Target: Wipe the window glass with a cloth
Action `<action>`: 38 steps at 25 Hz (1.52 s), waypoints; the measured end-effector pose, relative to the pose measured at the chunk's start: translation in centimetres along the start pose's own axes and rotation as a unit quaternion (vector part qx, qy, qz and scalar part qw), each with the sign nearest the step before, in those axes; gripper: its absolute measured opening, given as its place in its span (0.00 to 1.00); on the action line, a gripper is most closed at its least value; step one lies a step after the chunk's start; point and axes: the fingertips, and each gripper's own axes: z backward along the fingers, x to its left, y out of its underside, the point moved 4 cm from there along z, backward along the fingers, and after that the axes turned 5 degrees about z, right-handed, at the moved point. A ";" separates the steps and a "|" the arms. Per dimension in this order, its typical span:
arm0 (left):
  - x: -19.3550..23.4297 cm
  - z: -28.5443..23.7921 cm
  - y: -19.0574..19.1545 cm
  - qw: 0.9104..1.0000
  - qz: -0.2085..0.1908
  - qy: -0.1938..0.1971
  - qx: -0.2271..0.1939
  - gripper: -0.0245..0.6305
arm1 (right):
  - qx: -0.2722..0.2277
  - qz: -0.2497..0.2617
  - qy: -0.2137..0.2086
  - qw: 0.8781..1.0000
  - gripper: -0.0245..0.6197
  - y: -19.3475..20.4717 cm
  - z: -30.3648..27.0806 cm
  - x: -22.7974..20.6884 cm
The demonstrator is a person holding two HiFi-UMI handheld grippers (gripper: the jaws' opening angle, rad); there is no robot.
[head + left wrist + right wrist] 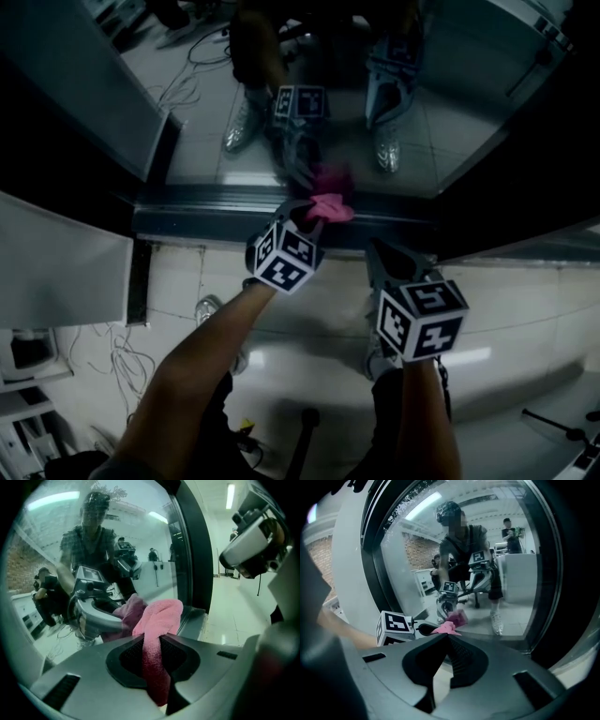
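Cloth [157,620], pink and nubbly like terry, is pinched as a folded strip between the ribbed black pads of the left gripper [152,640]. Its bunched free end presses on the lowest part of the window glass [117,536], just above the dark metal sill [206,202]. The smooth pane mirrors the cloth and both grippers. The right gripper [449,638] hangs beside it over glossy floor tiles [309,347], its grey jaws brought together at the tips on nothing.
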 end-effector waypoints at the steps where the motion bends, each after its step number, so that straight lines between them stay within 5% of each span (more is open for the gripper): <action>1: 0.0 -0.2 0.4 1.000 0.003 0.001 0.004 0.13 | 0.005 0.004 -0.001 1.000 0.04 0.1 -0.2 0.2; 27: -0.2 -4.7 8.3 0.996 0.011 0.012 0.083 0.13 | 0.040 0.020 -0.010 0.999 0.04 0.6 -1.6 1.2; 38: -0.1 -4.4 8.6 0.997 0.005 0.006 0.082 0.13 | 0.030 0.012 -0.006 0.999 0.04 0.4 -1.6 1.4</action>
